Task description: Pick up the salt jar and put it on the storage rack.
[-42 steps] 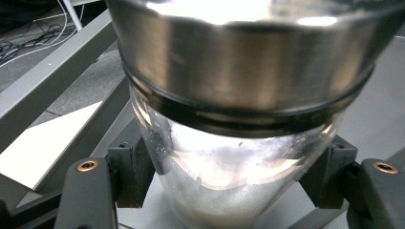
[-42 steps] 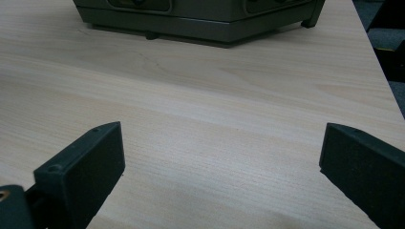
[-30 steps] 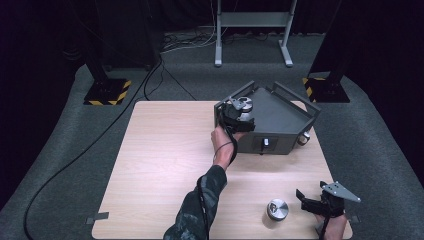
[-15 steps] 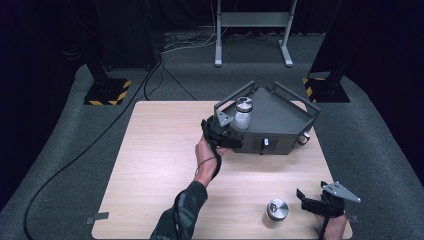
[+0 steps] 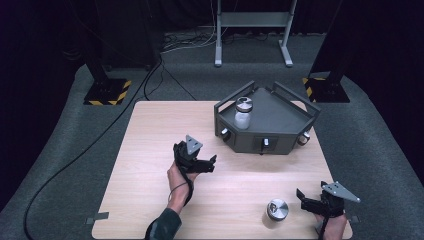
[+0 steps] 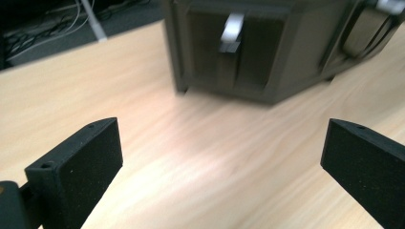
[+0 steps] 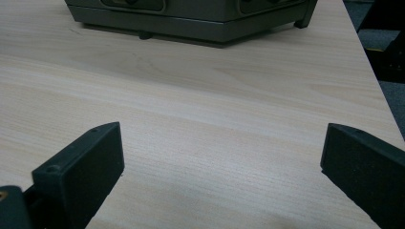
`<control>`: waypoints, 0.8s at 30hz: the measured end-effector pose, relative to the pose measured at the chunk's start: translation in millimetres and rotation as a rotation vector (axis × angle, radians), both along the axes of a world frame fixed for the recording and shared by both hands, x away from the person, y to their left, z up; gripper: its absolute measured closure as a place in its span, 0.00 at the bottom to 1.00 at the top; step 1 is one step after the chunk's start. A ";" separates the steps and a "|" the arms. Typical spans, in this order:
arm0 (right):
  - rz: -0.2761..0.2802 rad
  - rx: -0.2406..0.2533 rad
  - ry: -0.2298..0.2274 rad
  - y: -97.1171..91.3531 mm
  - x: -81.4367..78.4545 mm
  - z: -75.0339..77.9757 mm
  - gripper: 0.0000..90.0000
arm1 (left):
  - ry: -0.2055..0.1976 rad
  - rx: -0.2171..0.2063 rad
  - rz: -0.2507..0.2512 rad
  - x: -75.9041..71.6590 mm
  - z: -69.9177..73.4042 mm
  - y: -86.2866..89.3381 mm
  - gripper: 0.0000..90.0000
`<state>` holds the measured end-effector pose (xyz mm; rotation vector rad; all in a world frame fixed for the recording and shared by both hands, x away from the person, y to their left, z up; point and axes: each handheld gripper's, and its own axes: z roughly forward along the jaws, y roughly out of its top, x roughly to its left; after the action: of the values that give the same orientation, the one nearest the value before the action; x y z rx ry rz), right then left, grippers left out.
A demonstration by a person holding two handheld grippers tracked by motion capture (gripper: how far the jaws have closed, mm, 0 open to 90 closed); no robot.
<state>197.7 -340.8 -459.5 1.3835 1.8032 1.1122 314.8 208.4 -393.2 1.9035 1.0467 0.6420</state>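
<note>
Two jars sit on a pale wooden bench [image 5: 150,200] as a person works with hand-held tongs. The first jar [image 5: 243,113], clear with a metal lid, stands upright on the left part of a dark grey tray [image 5: 280,117] in the upper right of the high view. The second jar [image 5: 276,212], also metal-lidded, stands on the bench near the lower right of that frame, just beside the right tongs [image 5: 307,198], which hang there released with nothing between the jaws.

The left tongs [image 5: 205,164] hover over the bench at the centre left of the high view, well apart from the tray and the jar on it. Their jaws have just been opening and stand wide, holding nothing. In the left gripper view the two black jaws frame bare wood, with the tray's dark front wall [image 6: 267,52] and a small metal latch [image 6: 231,33] blurred in the upper middle of the frame.

In the right gripper view the jaws gape over bare bench, and the tray's lower edge [image 7: 191,19] runs along the top of the frame.

A black cable [image 5: 75,160] curls across the grey floor at the left of the high view.
</note>
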 end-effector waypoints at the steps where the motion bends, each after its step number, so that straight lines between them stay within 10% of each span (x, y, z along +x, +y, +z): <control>1: -0.001 -0.001 0.000 0.2 0.0 0.1 0.00 | 0.009 -0.010 0.012 -2.3 -4.6 5.7 0.00; 24: 0.000 -0.025 0.016 4.2 2.7 2.6 0.00 | 0.122 -0.058 0.167 -43.9 -55.4 81.8 0.00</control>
<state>200.4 -336.6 -456.9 1.3820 1.8223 1.0782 271.0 290.1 -448.6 1.8366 1.2982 0.5881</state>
